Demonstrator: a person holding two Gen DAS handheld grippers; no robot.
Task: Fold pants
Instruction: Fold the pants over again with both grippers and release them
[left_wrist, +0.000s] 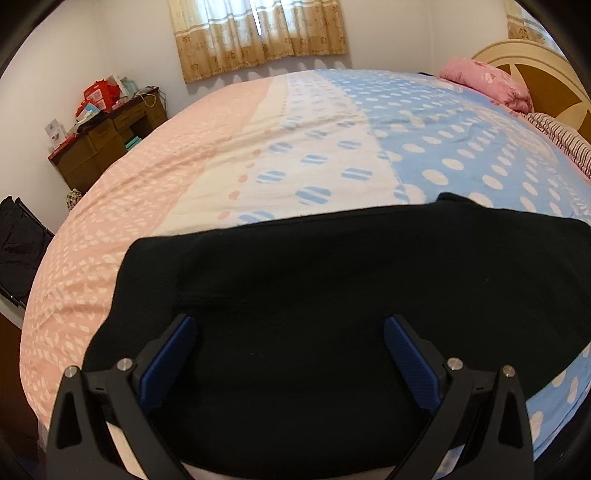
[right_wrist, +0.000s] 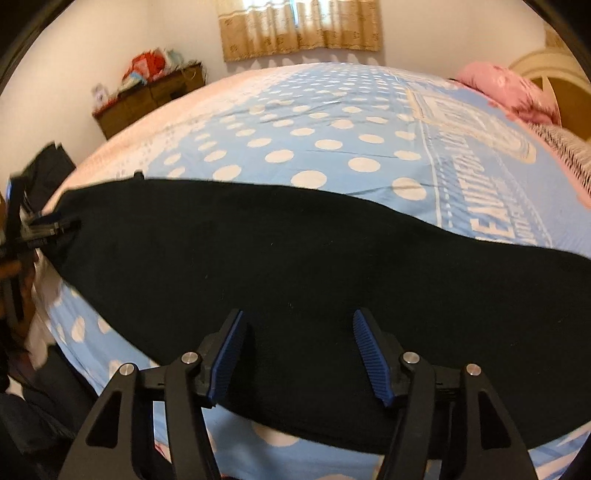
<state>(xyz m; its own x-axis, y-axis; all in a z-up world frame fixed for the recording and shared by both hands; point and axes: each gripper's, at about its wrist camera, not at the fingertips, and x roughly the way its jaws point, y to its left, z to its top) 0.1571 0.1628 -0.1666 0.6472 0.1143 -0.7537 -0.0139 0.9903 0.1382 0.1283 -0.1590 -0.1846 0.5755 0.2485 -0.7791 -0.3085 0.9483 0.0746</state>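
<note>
The left tongs (left_wrist: 290, 332) stand spread wide, blue pads apart, nothing between them, poised over the black pants (left_wrist: 332, 295). The right tongs (right_wrist: 297, 328) are likewise released, their ribbed blue pads parted above the same dark cloth with nothing clamped.

The pants lie flat as a long black band along the near edge of the bed (left_wrist: 258, 129), over a sheet that is pink, white and blue with dots. The fabric looks matte and thick, with a rounded end toward the pink side.

The left wrist view shows that rounded end and a small flap (left_wrist: 454, 197) jutting from the far edge of the pants. The right wrist view shows the band stretching on toward the headboard (right_wrist: 546, 70) side, printed lettering (right_wrist: 491, 229) on the blue sheet, and the left tongs from outside at the picture's left edge.
</note>
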